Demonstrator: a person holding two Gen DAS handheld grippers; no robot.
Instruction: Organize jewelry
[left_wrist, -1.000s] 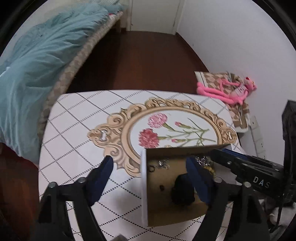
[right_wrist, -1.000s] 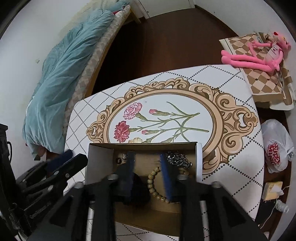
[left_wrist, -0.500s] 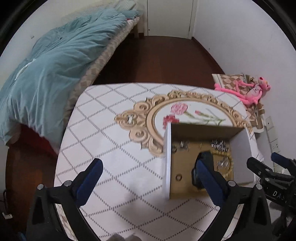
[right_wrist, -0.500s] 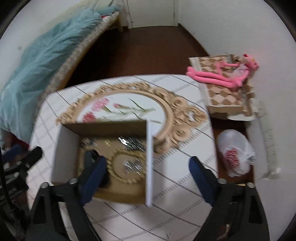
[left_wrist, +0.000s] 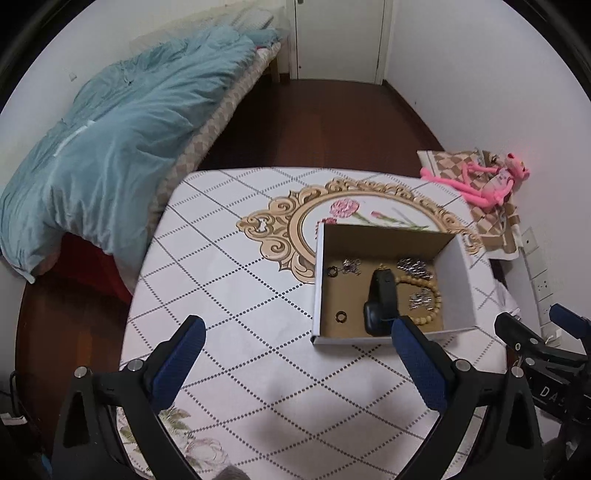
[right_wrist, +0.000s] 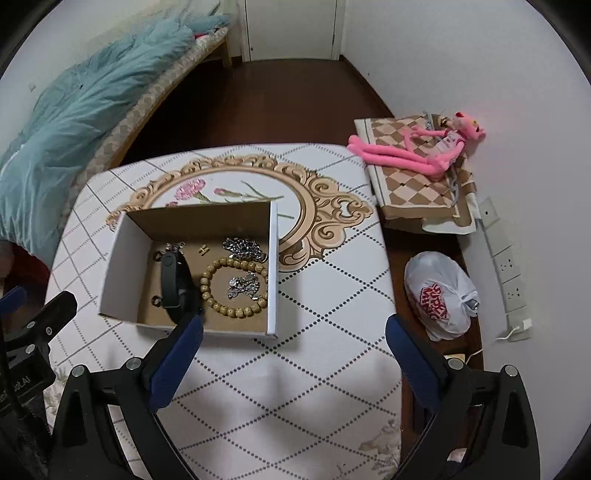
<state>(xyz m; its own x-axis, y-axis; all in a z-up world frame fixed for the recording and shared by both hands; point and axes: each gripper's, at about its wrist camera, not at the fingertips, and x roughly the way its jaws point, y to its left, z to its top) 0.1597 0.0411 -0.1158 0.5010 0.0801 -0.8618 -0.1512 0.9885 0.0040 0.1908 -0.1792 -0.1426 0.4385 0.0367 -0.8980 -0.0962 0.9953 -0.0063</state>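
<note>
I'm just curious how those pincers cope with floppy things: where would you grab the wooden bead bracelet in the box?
Probably from straight above, one of the fingers inside the loop, one outside, pinching the near arc of the bead bracelet. It lies flat on the box floor, and that arc looks clear of the silver chain and black band.

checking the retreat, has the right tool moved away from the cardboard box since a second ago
Yes. The right tool has pulled back out of the open cardboard box, and now hangs open over the white patterned tablecloth.

L gripper (left_wrist: 295, 328) hangs level, jaws spread wide, nothing between the blue pads (left_wrist: 177, 363) — R gripper (right_wrist: 293, 330) same, wide apart, empty, just to its right.
</note>
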